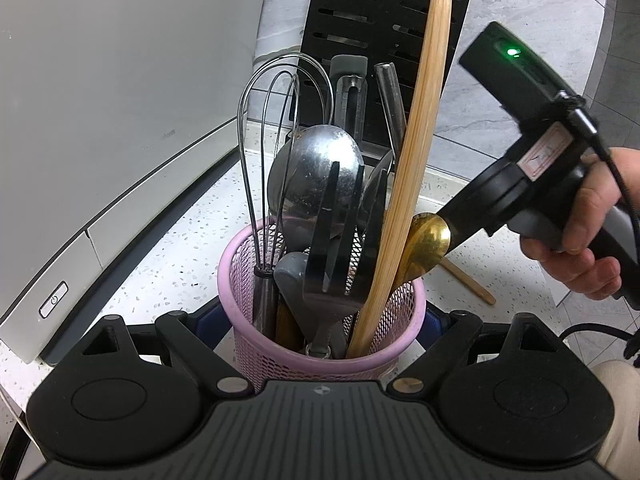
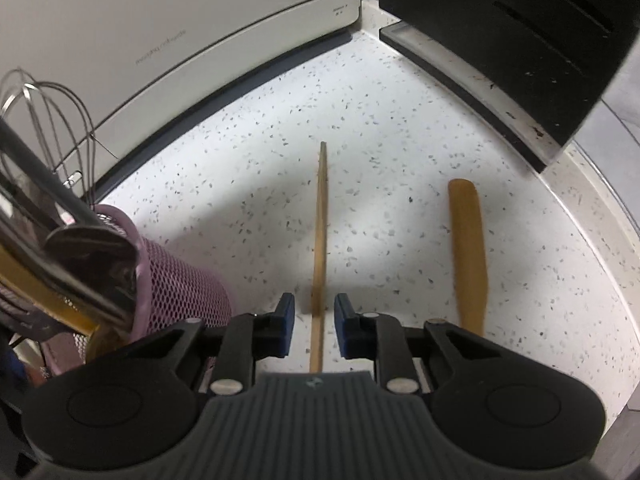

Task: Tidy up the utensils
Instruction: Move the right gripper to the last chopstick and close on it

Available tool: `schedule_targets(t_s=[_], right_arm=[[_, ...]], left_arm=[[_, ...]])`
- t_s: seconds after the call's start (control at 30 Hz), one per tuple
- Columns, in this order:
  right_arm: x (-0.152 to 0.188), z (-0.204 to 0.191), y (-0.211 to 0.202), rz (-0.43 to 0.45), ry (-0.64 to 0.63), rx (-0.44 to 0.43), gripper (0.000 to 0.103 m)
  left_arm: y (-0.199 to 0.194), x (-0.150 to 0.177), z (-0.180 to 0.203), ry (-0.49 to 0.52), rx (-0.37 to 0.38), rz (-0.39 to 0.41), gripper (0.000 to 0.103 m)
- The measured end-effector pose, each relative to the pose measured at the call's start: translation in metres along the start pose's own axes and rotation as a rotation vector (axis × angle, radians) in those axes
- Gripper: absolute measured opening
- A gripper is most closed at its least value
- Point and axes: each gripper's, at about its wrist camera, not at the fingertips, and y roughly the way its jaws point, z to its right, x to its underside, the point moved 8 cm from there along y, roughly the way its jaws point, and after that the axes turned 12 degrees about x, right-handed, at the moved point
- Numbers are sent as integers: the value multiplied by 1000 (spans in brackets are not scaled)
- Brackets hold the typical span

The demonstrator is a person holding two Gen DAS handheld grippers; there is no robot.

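The pink mesh cup [image 1: 320, 320] is clamped between the left gripper [image 1: 320, 320] fingers, angled down at the utensils, while the right gripper [image 2: 314, 330], held in a hand [image 1: 580, 240], is pointed steeply down at the counter [image 2: 380, 120], jaws narrowly parted around an untouched wooden stick [image 2: 321, 220].

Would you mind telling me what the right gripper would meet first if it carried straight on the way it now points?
The right gripper already straddles the thin wooden stick. Going straight on, it would probably meet the speckled countertop beneath that stick first, though depth is hard to judge here.
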Motion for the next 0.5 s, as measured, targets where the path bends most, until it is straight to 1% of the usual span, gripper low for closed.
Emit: schedule_targets(t_s=[0.1,0.17,0.23,0.3,0.37,0.4,0.5], right_arm=[[-2,-3,3,-11,-19,17,14],[-3,-4,4,-21,-34,35,10],[-2,-5,6,-33,-45,47,8],[-2,-6,6,-26,-67,65,7],[-1,-7,7,-22,-79,85,2],[-1,-8,7,-18,-90,97,1],[-1,-7,6,-4,-91,98,1]], left_arm=[[0,0,0,-1,0,3,103],[0,0,0,-1,0,4,103],[0,0,0,-1,1,4,103],[0,0,0,-2,0,3,103],[0,1,0,-5,1,3,103],[0,1,0,-6,1,3,103],[0,1,0,-8,-1,4,103]])
